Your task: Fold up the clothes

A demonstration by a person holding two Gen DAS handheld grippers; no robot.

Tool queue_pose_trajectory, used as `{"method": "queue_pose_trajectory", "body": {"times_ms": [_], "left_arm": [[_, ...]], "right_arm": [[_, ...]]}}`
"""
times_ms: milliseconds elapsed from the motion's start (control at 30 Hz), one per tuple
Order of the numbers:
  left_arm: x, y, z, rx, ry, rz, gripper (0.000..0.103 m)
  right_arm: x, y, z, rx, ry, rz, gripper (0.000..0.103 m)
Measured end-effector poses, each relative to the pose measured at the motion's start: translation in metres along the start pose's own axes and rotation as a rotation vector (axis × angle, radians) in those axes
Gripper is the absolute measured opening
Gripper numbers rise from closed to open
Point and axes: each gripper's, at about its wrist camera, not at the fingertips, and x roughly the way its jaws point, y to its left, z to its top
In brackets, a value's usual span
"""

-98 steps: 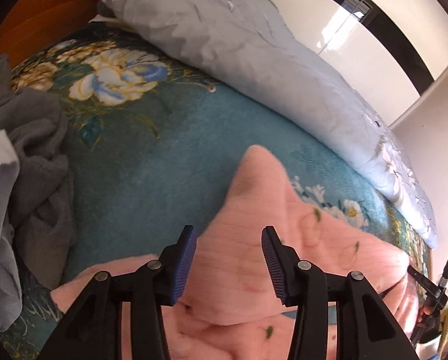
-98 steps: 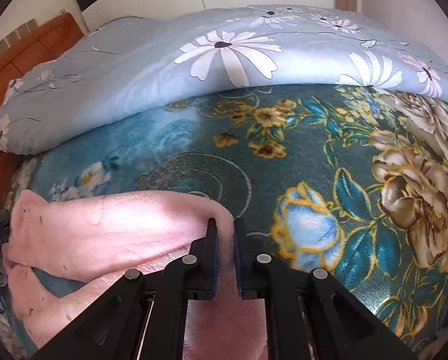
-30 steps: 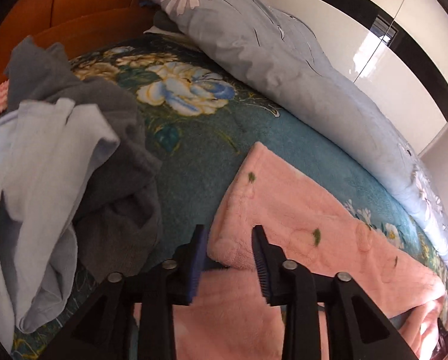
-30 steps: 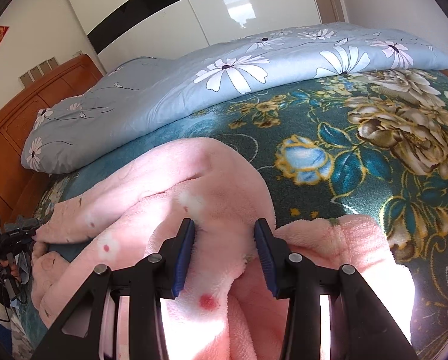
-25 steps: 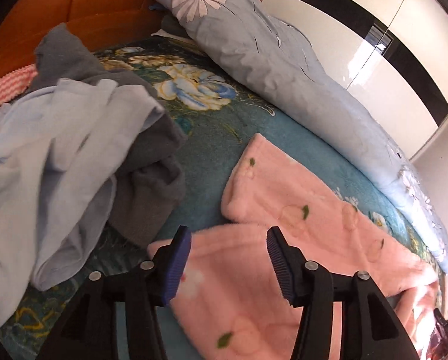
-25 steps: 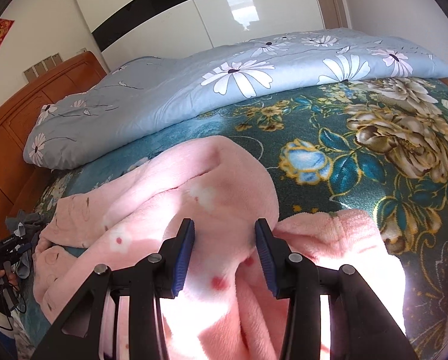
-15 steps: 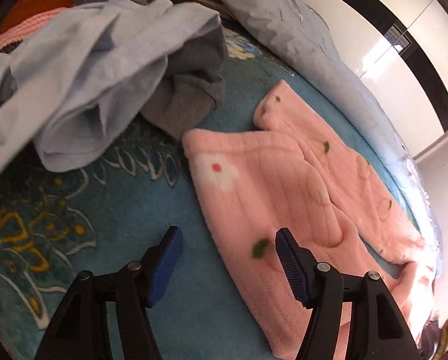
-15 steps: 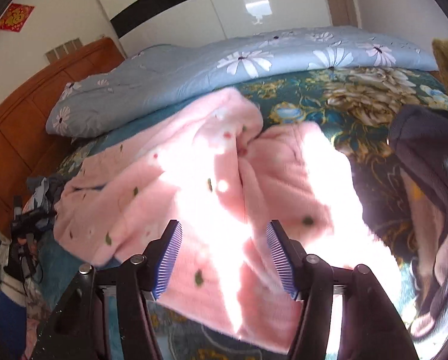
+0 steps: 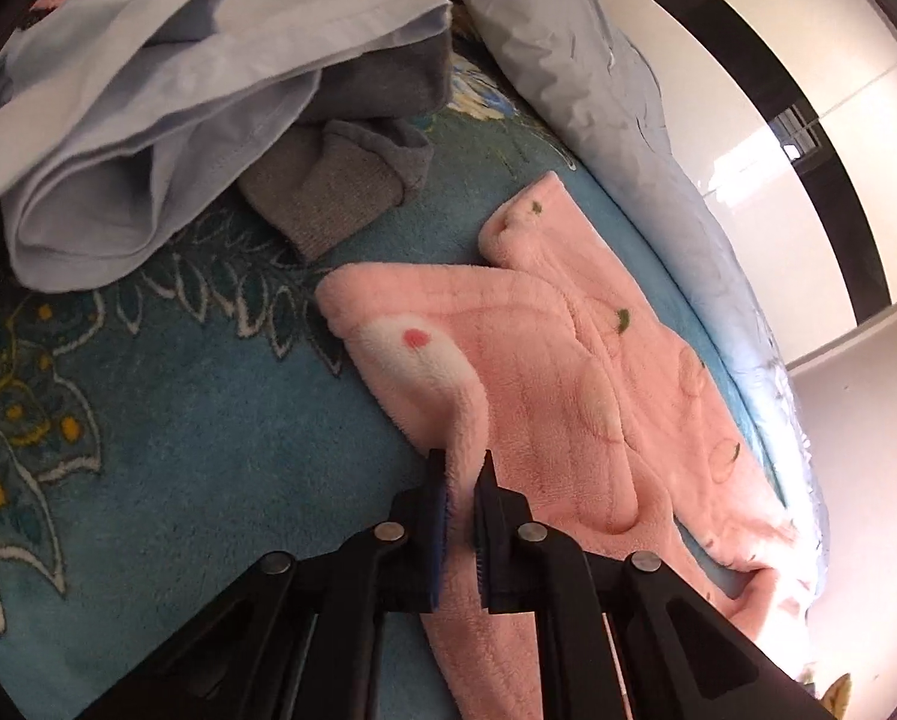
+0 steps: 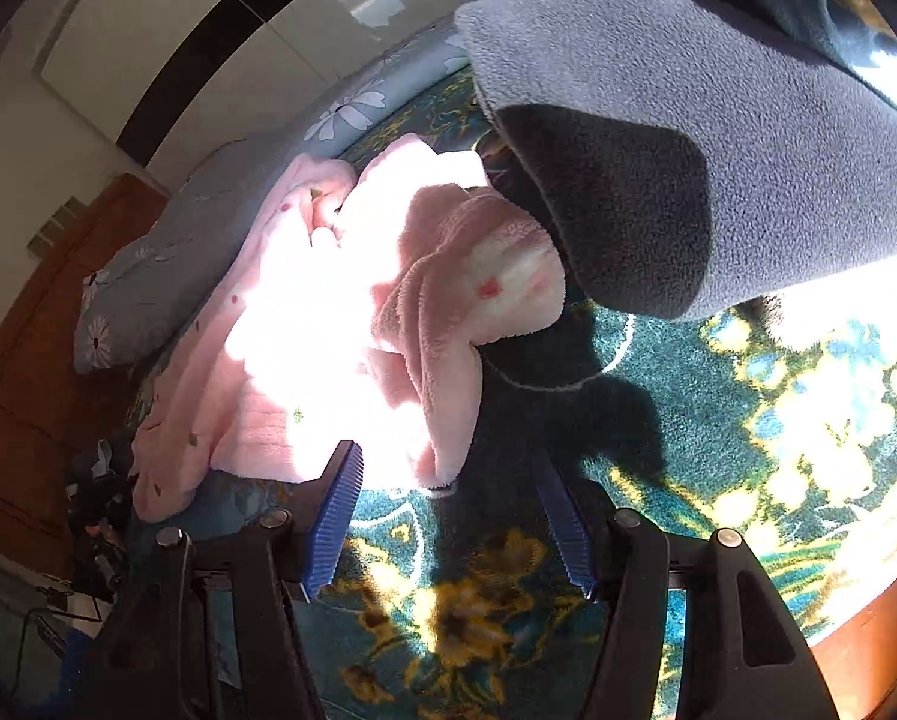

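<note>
Across the floral bedspread (image 9: 148, 450) the pink fleece garment (image 9: 568, 396) lies spread, my left gripper (image 9: 460, 480) pinching its near edge while my right gripper (image 10: 448, 504) hangs spread and empty just short of its hem, so I'd judge the next move is gripping there.

I see pink fleece pajama pants (image 9: 568, 396), flower-dotted, lying partly folded on the teal floral bedspread, near edge bunched upward.

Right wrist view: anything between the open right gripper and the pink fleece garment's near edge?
No object: just bare teal floral blanket in shadow lies between the right gripper and the pink fleece garment, as the right wrist view shows.
</note>
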Motion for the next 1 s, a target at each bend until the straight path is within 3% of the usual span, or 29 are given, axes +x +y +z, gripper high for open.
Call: {"method": "queue_pose_trajectory", "body": {"times_ms": [133,200,267,300,433,500,600,800,867,900,933,1000], "left_arm": [[-0.045,0.010,-0.001,0.037,-0.087,-0.026,0.008],[-0.074,0.015,0.000,0.083,-0.136,-0.020,0.008],[-0.096,0.018,0.000,0.112,-0.172,-0.017,0.008],[-0.106,0.018,0.000,0.126,-0.191,-0.012,0.008],[-0.145,0.024,-0.013,0.189,-0.279,0.005,0.008],[-0.152,0.034,-0.018,0.229,-0.304,0.067,0.008],[-0.150,0.066,-0.023,0.172,-0.252,0.093,0.008],[-0.126,0.093,-0.032,0.044,-0.146,0.005,0.009],[-0.119,0.097,-0.034,-0.014,-0.105,0.014,0.015],[-0.116,0.100,-0.037,-0.046,-0.087,0.027,0.025],[-0.113,0.102,-0.041,-0.076,-0.068,0.010,0.034],[-0.105,0.104,-0.048,-0.120,-0.032,-0.059,0.043]], "right_arm": [[0.018,-0.006,0.012,0.070,-0.015,0.055,0.061],[0.018,-0.001,0.017,0.068,-0.024,0.065,0.056],[0.017,0.007,0.022,0.055,-0.028,0.065,0.017],[0.014,0.012,0.025,0.047,-0.034,0.066,0.009],[-0.038,0.021,0.033,-0.001,-0.175,0.062,0.007],[-0.065,0.014,0.035,-0.012,-0.231,0.030,0.007],[-0.074,-0.017,0.029,0.048,-0.197,-0.013,0.006],[-0.047,-0.019,0.022,0.010,-0.123,-0.078,0.006],[-0.042,-0.016,0.025,-0.002,-0.104,-0.086,0.007],[-0.039,-0.015,0.026,-0.008,-0.095,-0.090,0.007],[-0.040,-0.017,0.026,-0.011,-0.093,-0.091,0.007],[-0.009,0.023,0.034,0.010,-0.092,-0.095,0.007]]}}
